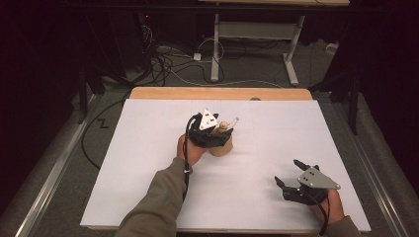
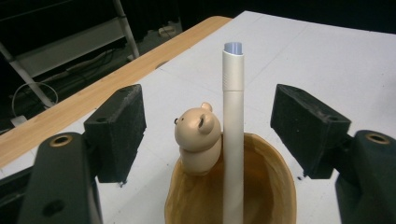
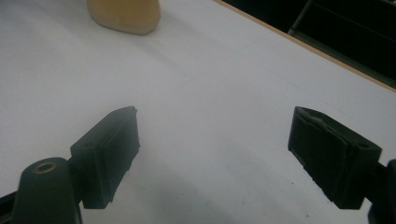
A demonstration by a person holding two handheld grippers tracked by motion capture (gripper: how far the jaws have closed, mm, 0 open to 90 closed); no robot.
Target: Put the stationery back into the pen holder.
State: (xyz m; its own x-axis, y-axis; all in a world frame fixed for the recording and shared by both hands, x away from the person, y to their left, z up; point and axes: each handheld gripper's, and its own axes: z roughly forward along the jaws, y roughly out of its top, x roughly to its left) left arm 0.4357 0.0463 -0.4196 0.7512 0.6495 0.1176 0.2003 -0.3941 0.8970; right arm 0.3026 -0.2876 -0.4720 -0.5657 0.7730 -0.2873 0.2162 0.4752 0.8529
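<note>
While the left gripper hangs over the middle of the white table, its jaws stand wide apart on either side of a white pen, touching nothing. That pen stands upright in a tan holder with a small bear figure on its rim, at about nine o'clock from the pen in the left gripper view. Well apart, toward four o'clock from the holder in the high view, the right gripper sits low near the table's near edge, jaws spread wide and empty.
</note>
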